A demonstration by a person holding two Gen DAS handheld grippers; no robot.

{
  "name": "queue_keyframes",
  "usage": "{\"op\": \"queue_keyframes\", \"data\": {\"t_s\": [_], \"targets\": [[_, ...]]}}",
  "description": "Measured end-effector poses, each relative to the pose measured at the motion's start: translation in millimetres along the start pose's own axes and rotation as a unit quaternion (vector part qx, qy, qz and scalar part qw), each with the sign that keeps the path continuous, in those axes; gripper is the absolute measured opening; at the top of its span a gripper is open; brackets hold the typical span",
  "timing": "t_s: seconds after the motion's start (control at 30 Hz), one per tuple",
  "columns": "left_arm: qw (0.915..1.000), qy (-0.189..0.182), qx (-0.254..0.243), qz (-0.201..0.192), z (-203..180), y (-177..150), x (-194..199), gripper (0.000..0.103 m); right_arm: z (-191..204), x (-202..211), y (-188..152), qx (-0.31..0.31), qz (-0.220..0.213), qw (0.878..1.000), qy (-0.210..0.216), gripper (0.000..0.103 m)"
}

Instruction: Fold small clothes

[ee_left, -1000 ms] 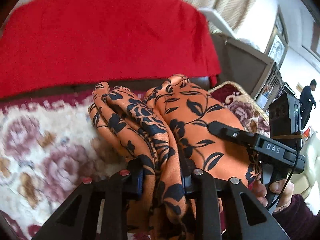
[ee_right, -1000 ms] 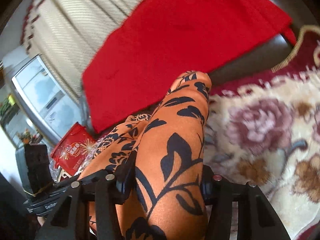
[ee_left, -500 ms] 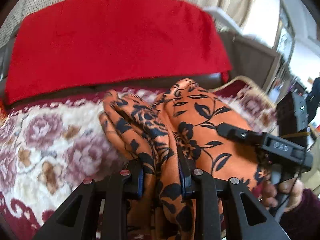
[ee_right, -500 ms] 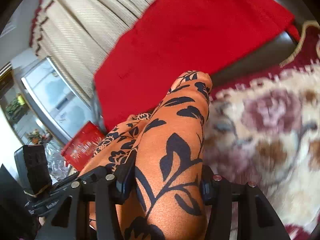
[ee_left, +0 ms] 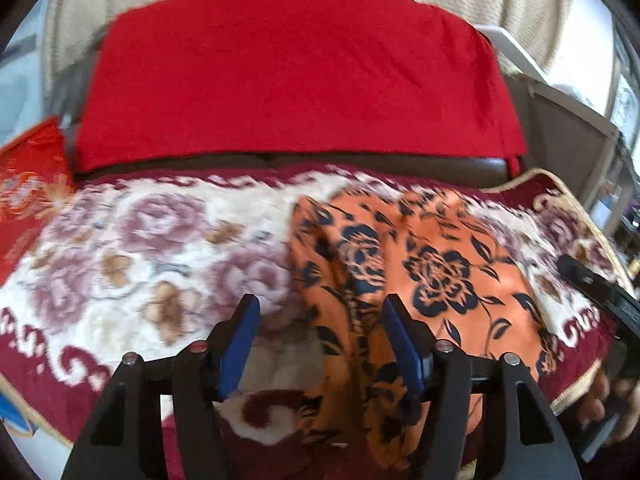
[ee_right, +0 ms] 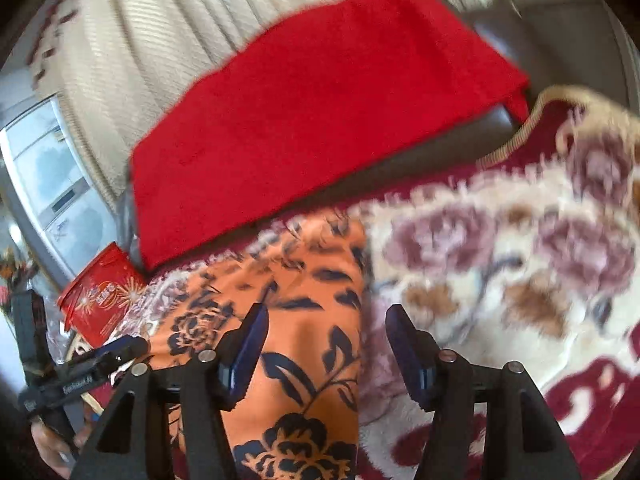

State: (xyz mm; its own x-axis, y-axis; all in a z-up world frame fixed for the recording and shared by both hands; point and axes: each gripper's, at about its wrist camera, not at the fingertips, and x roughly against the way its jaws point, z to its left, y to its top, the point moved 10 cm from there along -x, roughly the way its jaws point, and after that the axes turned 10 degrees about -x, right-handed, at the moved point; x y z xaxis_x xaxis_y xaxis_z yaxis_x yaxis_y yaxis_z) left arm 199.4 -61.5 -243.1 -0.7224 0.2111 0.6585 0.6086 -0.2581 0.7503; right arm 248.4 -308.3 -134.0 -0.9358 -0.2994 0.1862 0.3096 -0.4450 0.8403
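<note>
An orange cloth with black flowers (ee_left: 436, 276) lies on the floral blanket (ee_left: 132, 248), bunched along its left edge. My left gripper (ee_left: 318, 322) is open just above that bunched edge, blue pads apart, and the cloth runs past its right finger. In the right wrist view the same cloth (ee_right: 304, 292) lies flat, and my right gripper (ee_right: 326, 334) is open over its right edge. Each gripper shows at the edge of the other's view: the right one (ee_left: 600, 292) and the left one (ee_right: 80, 372).
A red cover (ee_left: 288, 72) drapes the sofa back behind the blanket. A red printed packet (ee_right: 100, 296) lies at the blanket's left end. Beige curtains (ee_right: 168, 32) hang behind. The blanket's trimmed edge (ee_left: 572, 188) drops off at the right.
Both grippers have opened and let go of the orange cloth. The cloth, held up bunched before, now lies spread on the blanket. Both views have pulled back.
</note>
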Motion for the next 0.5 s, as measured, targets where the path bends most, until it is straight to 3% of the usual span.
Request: {"op": "queue_keyframes", "data": {"t_s": [0.07,0.13,0.2,0.27,0.33,0.43,0.5], "targets": [[0.9994,0.029,-0.013,0.010,0.5,-2.9,-0.9,0.065,16.0,1.4,-2.7,0.026,0.002,1.000,0.018,0.059],[0.9984,0.041,-0.014,0.036,1.2,-14.5,-12.8,0.065,31.4,-6.5,-13.0,0.039,0.027,0.998,0.036,0.037],[0.9946,0.062,-0.015,0.082,6.7,-32.7,-31.1,0.065,35.1,-23.1,-35.5,0.040,0.073,0.996,0.034,0.038],[0.9917,0.060,-0.002,0.114,10.9,-46.9,-42.8,0.065,24.3,-45.5,-61.1,0.038,0.121,0.992,0.008,0.039],[0.9927,0.055,0.019,0.106,15.1,-44.5,-33.9,0.065,27.6,-42.4,-61.3,0.048,0.113,0.992,0.003,0.038],[0.9935,0.078,0.020,0.080,17.9,-30.5,-9.2,0.065,39.5,-22.4,-51.4,0.051,0.106,0.993,0.005,0.040],[0.9947,0.086,0.021,0.053,14.5,-19.3,14.0,0.073,49.6,-3.1,-43.4,0.056,0.090,0.994,0.009,0.041]]}}
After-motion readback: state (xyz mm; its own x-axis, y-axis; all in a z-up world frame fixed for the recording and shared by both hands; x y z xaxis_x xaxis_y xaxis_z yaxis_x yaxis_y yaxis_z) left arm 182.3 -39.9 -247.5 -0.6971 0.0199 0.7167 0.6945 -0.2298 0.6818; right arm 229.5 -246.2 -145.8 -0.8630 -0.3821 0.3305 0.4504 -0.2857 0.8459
